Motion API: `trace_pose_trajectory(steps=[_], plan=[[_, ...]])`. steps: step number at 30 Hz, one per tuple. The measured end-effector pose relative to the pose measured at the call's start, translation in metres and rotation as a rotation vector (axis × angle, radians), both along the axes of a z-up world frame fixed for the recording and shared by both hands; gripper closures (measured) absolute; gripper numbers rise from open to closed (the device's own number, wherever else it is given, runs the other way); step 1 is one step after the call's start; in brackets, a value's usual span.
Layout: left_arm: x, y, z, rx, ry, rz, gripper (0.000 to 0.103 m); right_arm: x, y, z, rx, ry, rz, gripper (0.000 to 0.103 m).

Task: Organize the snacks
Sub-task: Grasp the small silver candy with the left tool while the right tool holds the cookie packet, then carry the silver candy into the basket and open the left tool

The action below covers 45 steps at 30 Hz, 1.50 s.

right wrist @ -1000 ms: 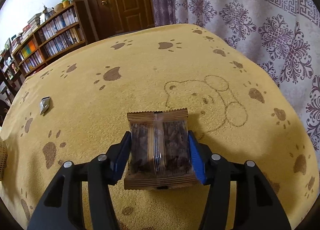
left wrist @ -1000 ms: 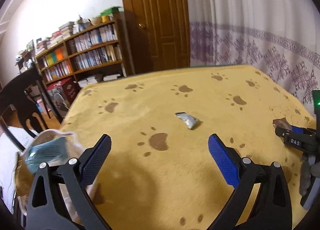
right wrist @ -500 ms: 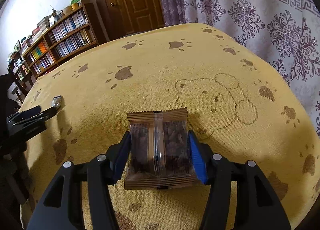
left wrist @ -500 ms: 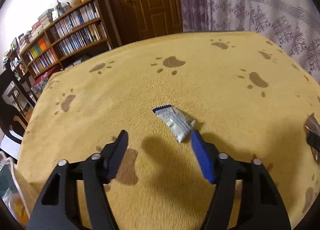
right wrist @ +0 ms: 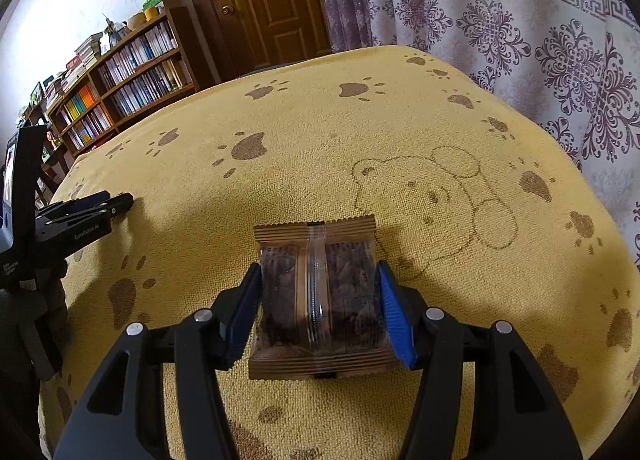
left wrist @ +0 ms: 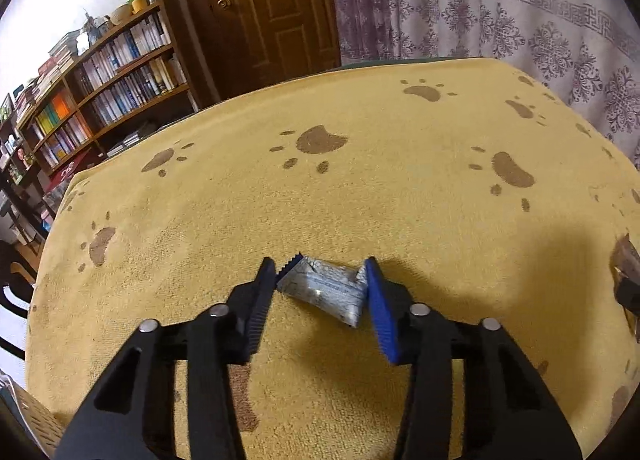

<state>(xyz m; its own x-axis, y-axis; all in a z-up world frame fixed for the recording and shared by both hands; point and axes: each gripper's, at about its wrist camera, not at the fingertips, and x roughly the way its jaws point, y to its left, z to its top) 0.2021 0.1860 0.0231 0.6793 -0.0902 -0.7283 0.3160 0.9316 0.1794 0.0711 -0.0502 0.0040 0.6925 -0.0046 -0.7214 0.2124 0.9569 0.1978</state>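
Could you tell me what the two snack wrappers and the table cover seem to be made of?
Silver packet: likely glossy foil or metallised film, creased and glinting. Brown packet: clear shiny plastic film with printed crimped ends, contents visible. Yellow cover: apparently matte terry-like fabric, nubby pile.

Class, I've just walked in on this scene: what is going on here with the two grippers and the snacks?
A person is sorting snacks on a yellow paw-print cloth with two handheld grippers. The right gripper is shut on a brown snack pack, held just above the cloth. The left gripper has its fingers on either side of a small silver packet lying on the cloth, touching its ends; whether it grips yet is unclear.
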Motion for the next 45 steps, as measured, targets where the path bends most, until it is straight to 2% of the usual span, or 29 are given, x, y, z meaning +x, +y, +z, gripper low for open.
trace_pose_trajectory(steps=[3, 5, 11, 22, 31, 40, 45], plan=[[-0.004, 0.002, 0.001, -0.024, 0.0, 0.003, 0.065, 0.0, 0.0, 0.0, 0.001, 0.0, 0.0, 0.046], [-0.01, 0.005, 0.007, -0.053, -0.008, 0.007, 0.075, 0.0, 0.0, 0.0, 0.001, 0.0, 0.0, 0.046], [-0.029, 0.01, 0.014, -0.1, -0.012, 0.007, 0.08, 0.0, 0.0, 0.0, 0.001, -0.001, 0.0, 0.046], [-0.07, 0.021, 0.037, -0.14, -0.058, 0.01, 0.08, 0.0, 0.0, 0.0, 0.003, -0.002, 0.0, 0.046], [-0.107, 0.042, 0.066, -0.171, -0.127, 0.062, 0.08, 0.0, 0.0, 0.0, 0.003, -0.002, -0.001, 0.046], [-0.144, 0.078, 0.098, -0.195, -0.199, 0.127, 0.08, -0.001, 0.0, 0.002, 0.01, -0.015, -0.003, 0.047], [-0.167, 0.111, 0.116, -0.201, -0.245, 0.179, 0.08, -0.001, 0.0, 0.003, 0.012, -0.019, -0.005, 0.047]])
